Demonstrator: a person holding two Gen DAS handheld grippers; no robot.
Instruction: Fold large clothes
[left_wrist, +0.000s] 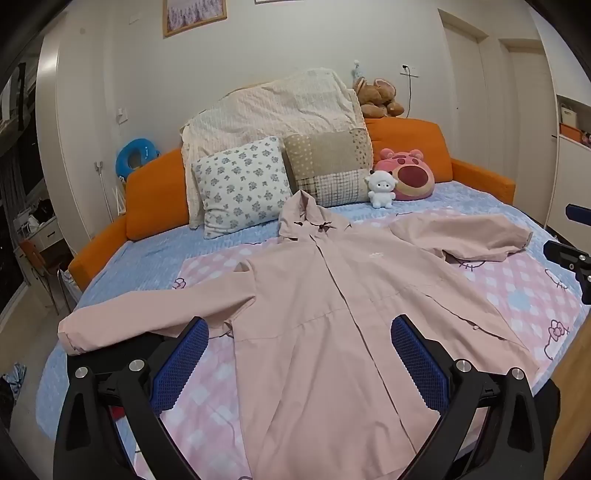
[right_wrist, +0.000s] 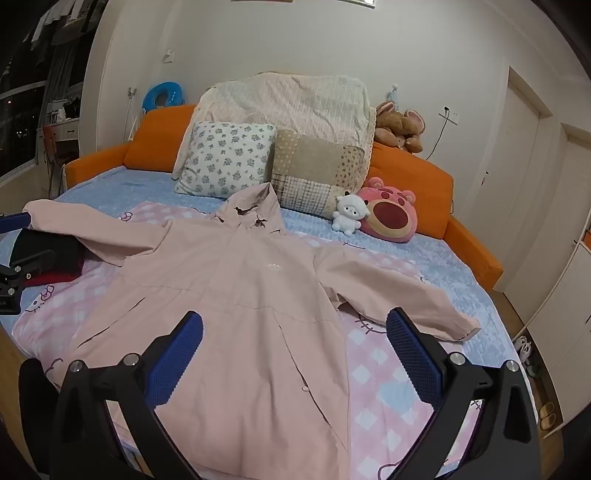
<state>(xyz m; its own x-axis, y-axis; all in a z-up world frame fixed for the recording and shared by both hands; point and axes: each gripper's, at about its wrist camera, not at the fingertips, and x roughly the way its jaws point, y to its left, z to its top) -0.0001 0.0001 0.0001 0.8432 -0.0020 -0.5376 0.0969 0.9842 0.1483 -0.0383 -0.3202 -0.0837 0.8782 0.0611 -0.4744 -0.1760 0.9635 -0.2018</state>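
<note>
Bed (left_wrist: 122, 258): pink jacket (left_wrist: 332, 314) flat; both tongs (left_wrist: 299, 354) (right_wrist: 295, 350) wide, seemingly empty.

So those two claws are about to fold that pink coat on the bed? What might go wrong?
The pink coat is large and both claws, left and right, hang open above it, so a grab may pinch only one layer and the fold may skew. The right sleeve lies bent, and might bunch. The white plush sits near the hood and could get knocked.
</note>
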